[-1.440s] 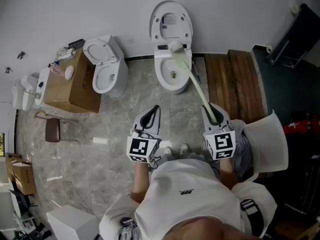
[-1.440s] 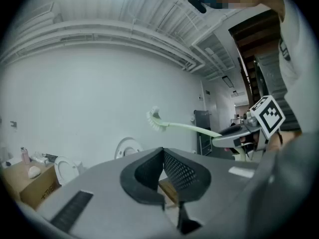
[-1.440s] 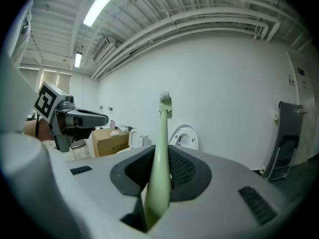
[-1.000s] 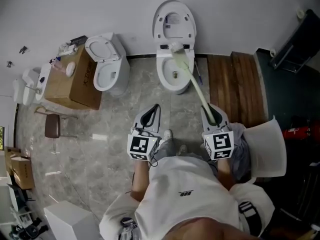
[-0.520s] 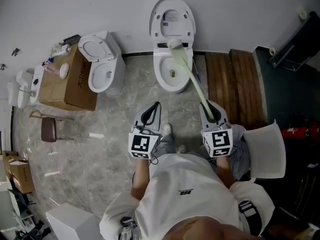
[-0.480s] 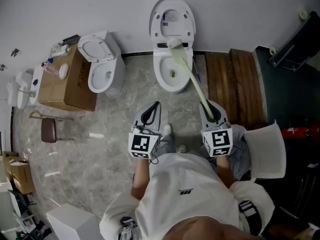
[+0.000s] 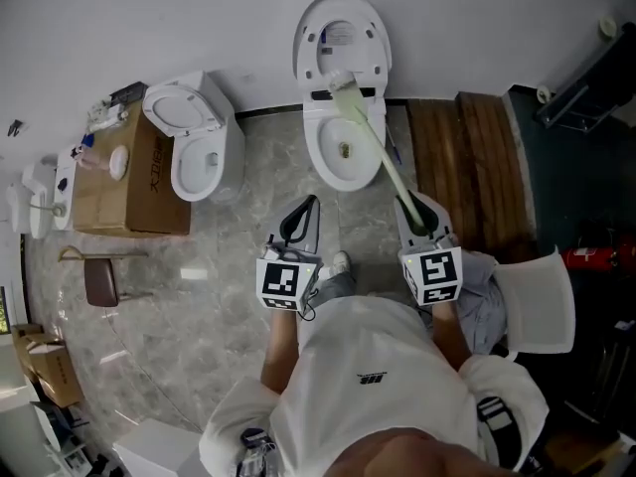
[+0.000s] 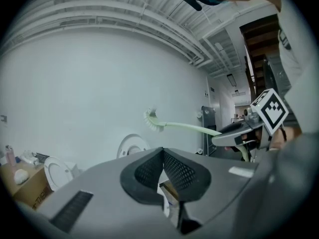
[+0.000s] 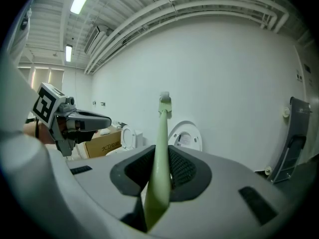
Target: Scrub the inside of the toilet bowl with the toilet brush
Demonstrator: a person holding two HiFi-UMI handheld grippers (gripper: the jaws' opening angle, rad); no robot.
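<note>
Right tongs (image 7: 409,212): pinching the lower end of the toilet brush (image 7: 373,152) handle; the pale green shaft runs up between the two pads.
Left tongs (image 7: 303,217): pressed together with nothing between them, held beside the right, clear of the brush.
Brush head position: raised in the air, in line with the back of the toilet bowl (image 7: 316,142) near the upright lid (image 7: 341,33); not down inside the bowl.
Hazard, leverage: the grip sits at the far end of a long handle, so scrubbing load at the head could twist the shaft between the pads.
Hazard, collision: a lowering stroke aimed too far back could strike the lid or hinge instead of entering the bowl.
Hazard, mess: a fast sweep could probably flick water onto the floor (image 7: 248,227).
Hazard, wrong target: a second toilet (image 7: 194,147) stands to the left, well apart.
</note>
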